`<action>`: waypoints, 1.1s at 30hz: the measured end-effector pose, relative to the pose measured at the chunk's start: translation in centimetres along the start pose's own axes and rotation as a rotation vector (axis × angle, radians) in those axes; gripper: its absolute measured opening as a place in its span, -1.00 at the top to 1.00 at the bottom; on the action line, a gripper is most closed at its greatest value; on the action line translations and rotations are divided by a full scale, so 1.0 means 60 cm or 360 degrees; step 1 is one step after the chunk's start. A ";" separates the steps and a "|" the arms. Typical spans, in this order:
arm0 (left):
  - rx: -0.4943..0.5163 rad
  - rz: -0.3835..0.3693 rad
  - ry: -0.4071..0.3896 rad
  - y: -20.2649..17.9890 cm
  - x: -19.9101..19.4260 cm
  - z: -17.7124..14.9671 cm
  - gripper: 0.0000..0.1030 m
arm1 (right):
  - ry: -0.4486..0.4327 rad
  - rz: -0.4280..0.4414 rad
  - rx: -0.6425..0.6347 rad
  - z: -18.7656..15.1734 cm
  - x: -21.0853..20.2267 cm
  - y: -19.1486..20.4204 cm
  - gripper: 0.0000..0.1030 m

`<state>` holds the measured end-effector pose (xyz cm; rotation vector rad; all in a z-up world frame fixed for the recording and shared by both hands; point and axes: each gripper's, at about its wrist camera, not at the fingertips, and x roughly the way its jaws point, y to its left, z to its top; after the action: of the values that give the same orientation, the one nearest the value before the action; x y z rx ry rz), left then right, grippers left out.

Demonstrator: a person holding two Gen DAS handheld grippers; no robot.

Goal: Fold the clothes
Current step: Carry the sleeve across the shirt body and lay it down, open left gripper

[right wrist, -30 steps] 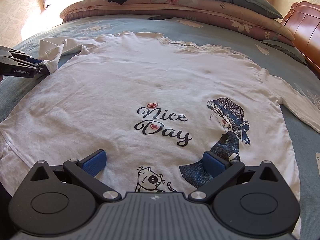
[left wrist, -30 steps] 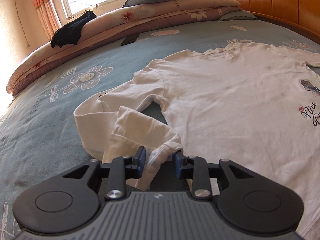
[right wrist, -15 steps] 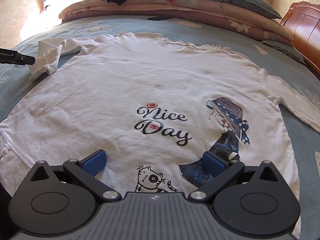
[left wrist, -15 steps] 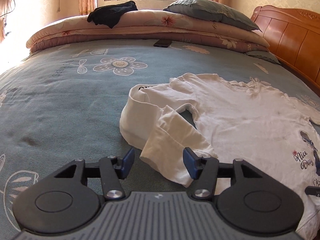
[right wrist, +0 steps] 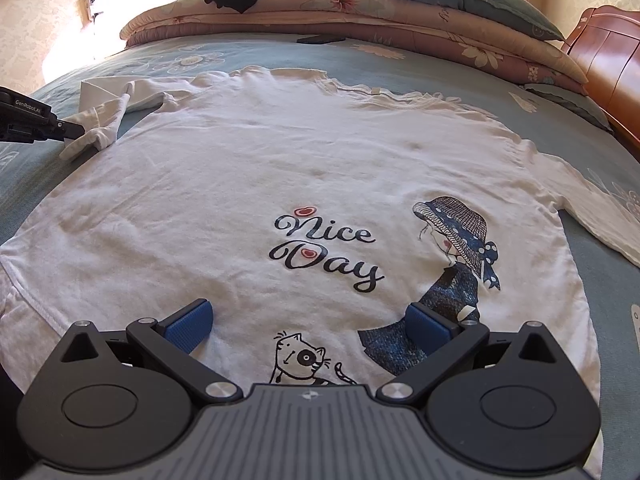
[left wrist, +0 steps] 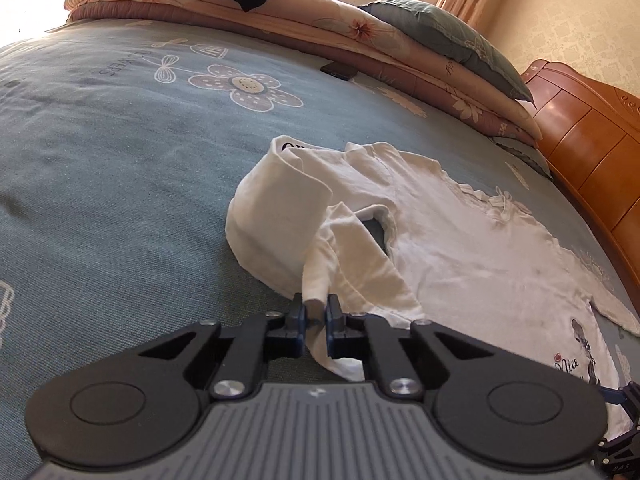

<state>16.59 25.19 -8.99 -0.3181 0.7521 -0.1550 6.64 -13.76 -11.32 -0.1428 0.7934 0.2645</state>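
left gripper (left wrist: 316,310) pinches sleeve (left wrist: 320,268) of shirt (right wrist: 280,168)

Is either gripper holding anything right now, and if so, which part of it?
The left gripper is shut on the white shirt, pinching the cuff end of its bunched sleeve. The right gripper is open above the shirt's print, holding nothing.

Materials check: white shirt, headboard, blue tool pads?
Shirt: looks like soft matte cotton knit; it creases limply and has a stitched hem. Headboard: glossy varnished wood, or possibly veneer, with orange panels and highlights. Tool pads: ridged blue rubber or plastic, unclear which.
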 end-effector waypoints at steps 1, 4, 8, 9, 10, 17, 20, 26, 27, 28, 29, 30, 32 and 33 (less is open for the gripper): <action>-0.0007 0.0008 -0.0018 0.000 -0.004 0.001 0.90 | 0.0001 0.0000 -0.0001 0.000 0.000 0.000 -1.00; -0.0009 0.0054 -0.0101 0.000 -0.026 0.010 0.92 | 0.0015 0.0000 -0.0005 0.004 0.001 -0.001 -1.00; -0.0001 0.0188 -0.0212 0.011 -0.062 0.042 0.92 | 0.0051 -0.0004 -0.0045 0.012 -0.001 0.002 -1.00; 0.0010 0.0248 -0.0239 0.017 -0.071 0.052 0.92 | 0.0054 -0.0012 -0.0068 0.014 -0.002 0.004 -1.00; 0.0017 0.0319 -0.0266 0.023 -0.080 0.063 0.92 | 0.0049 -0.0028 -0.0097 0.017 -0.003 0.007 -1.00; 0.0044 0.0823 -0.0389 0.101 -0.118 0.153 0.92 | -0.0020 -0.0061 -0.0225 0.032 -0.017 0.030 -1.00; 0.0011 0.0928 -0.0405 0.137 -0.128 0.180 0.92 | -0.0026 -0.0064 -0.0250 0.036 -0.018 0.036 -1.00; -0.0067 0.1023 -0.0458 0.191 -0.154 0.213 0.92 | -0.0012 -0.0078 -0.0242 0.041 -0.013 0.035 -1.00; -0.0076 0.1028 -0.0453 0.197 -0.152 0.217 0.92 | -0.0005 -0.0077 -0.0234 0.041 -0.011 0.035 -1.00; -0.0083 0.1034 -0.0443 0.203 -0.146 0.220 0.92 | 0.0001 -0.0076 -0.0226 0.041 -0.009 0.035 -1.00; -0.0085 0.1039 -0.0431 0.208 -0.140 0.221 0.91 | 0.0007 -0.0076 -0.0222 0.041 -0.007 0.035 -1.00; -0.0091 0.1046 -0.0420 0.213 -0.133 0.221 0.91 | 0.0012 -0.0079 -0.0227 0.041 -0.006 0.035 -1.00; -0.0114 0.1052 -0.0396 0.222 -0.120 0.220 0.91 | 0.0021 -0.0087 -0.0238 0.040 -0.004 0.037 -1.00; -0.0130 0.1054 -0.0387 0.226 -0.115 0.220 0.91 | 0.0023 -0.0093 -0.0245 0.040 -0.004 0.038 -1.00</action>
<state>21.09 42.67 -0.10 -0.1479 0.5892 0.5322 7.50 -11.10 -9.55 -0.3128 0.7819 0.2695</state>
